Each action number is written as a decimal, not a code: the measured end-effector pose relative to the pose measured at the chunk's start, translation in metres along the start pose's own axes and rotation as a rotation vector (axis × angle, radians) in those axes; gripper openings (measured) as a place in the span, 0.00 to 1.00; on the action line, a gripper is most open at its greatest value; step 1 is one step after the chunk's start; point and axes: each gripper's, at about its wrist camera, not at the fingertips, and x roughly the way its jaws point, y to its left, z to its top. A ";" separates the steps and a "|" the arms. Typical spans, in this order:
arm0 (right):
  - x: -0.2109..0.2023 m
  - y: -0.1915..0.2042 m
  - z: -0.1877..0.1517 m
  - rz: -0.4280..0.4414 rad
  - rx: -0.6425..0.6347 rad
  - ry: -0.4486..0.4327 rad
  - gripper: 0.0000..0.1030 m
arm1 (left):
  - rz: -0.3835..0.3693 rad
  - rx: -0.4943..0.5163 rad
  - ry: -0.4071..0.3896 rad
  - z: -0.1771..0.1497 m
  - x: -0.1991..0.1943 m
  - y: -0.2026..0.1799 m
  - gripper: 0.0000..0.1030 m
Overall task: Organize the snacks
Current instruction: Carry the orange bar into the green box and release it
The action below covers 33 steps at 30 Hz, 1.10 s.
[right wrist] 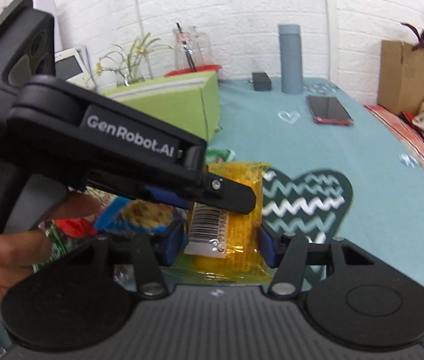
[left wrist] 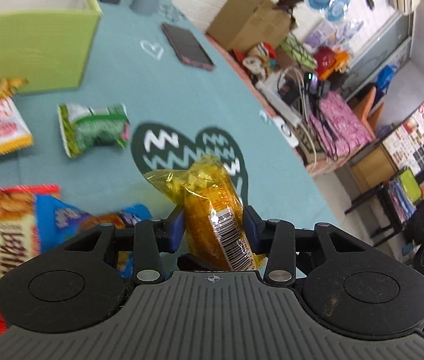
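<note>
Yellow snack pack (left wrist: pixel 212 210) sits pinched in both your claws, left claw (left wrist: pixel 214 228) and right claw (right wrist: pixel 221 240), green box (left wrist: pixel 29 51) at ten o'clock on the counter (left wrist: pixel 212 96).

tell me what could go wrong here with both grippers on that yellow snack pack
1. Both the left gripper and the right gripper clamp the same yellow snack pack; pulling apart could tear its thin wrapper.
2. The left gripper crosses right over the right one, so they may collide.
3. The green box sits across the table; the pack could slip in transit.
</note>
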 end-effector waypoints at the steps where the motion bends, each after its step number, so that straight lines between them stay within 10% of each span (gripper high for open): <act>1: 0.000 -0.002 -0.005 -0.010 0.010 0.017 0.58 | -0.002 -0.001 0.023 -0.003 0.007 -0.001 0.21; 6: -0.018 -0.007 -0.019 -0.017 0.027 -0.012 0.86 | 0.002 0.009 0.025 -0.010 0.009 -0.006 0.40; 10: -0.026 -0.009 -0.023 -0.045 0.003 -0.032 0.88 | 0.028 0.031 -0.008 -0.012 0.004 -0.011 0.56; 16: -0.017 -0.006 -0.025 -0.024 -0.031 -0.019 0.61 | 0.037 0.075 0.022 -0.021 0.013 -0.021 0.25; 23: -0.025 0.017 0.025 0.043 -0.107 -0.121 0.61 | 0.004 0.025 -0.083 0.023 -0.041 -0.004 0.23; 33: 0.072 0.109 0.148 0.264 -0.354 -0.200 0.66 | 0.265 -0.013 -0.315 0.126 -0.133 0.084 0.23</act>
